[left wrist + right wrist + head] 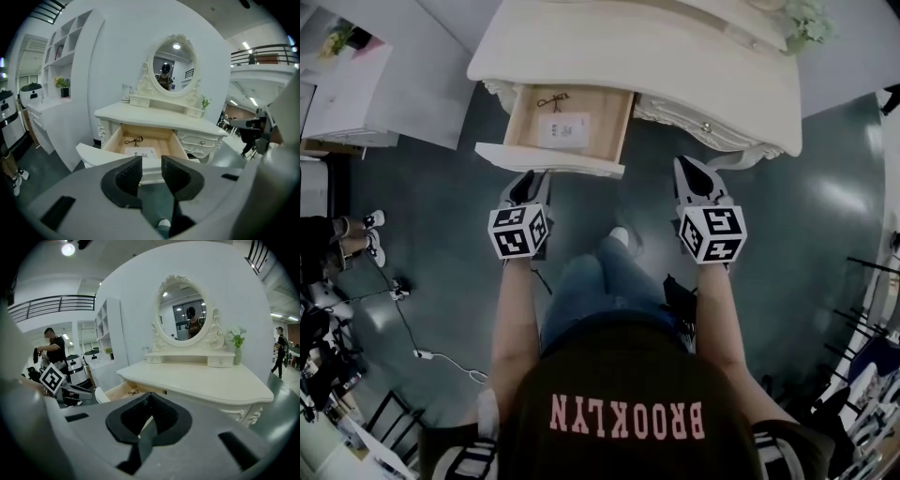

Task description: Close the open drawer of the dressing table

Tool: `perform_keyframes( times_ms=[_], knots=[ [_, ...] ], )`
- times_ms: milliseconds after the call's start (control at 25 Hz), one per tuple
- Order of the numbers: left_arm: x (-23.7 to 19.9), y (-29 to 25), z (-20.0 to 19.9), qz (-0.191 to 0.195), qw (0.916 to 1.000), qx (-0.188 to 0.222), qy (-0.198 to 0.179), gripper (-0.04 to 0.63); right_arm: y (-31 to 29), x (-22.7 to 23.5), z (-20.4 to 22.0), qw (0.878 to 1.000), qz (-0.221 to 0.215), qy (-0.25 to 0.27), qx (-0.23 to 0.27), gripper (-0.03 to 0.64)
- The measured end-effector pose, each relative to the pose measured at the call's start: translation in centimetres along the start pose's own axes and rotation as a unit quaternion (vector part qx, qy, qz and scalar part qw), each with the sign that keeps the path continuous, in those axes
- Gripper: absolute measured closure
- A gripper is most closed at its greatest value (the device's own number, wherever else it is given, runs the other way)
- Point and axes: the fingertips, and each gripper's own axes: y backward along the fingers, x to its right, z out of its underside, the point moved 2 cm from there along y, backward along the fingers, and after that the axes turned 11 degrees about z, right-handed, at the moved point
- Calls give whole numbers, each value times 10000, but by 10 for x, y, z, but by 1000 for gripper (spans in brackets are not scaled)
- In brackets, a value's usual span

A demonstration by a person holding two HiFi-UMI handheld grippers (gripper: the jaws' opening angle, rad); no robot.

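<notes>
The cream dressing table (675,66) stands ahead of me with its left drawer (551,157) pulled out. Inside the drawer lie a white paper (563,129) and a small black item (551,100). My left gripper (528,185) hangs just in front of the drawer's front panel (93,154), apart from it. Its jaws are open (151,161) with nothing between them. My right gripper (691,171) is to the right, in front of the closed right drawer (706,127), with its jaws together (149,399) and empty. The open drawer (123,390) shows at the left of the right gripper view.
An oval mirror (171,65) and a small plant (806,19) stand on the tabletop. A white shelf unit (61,56) is to the left. Cables (412,328) trail on the dark floor, and another person's feet (356,234) are at the far left.
</notes>
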Motion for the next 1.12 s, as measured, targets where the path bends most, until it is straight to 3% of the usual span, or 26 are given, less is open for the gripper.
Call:
perform_keyframes(
  times_ms=[600,1120],
  knots=[
    [-22,-40,70,-152,9949,-993,89,474,-22,-23,59,9962,-314,-150,-799,621],
    [-53,-70,91,-280,9909,-1317,-43,476,-31,-24,112,9903,-60,-478,-1301,621]
  ],
)
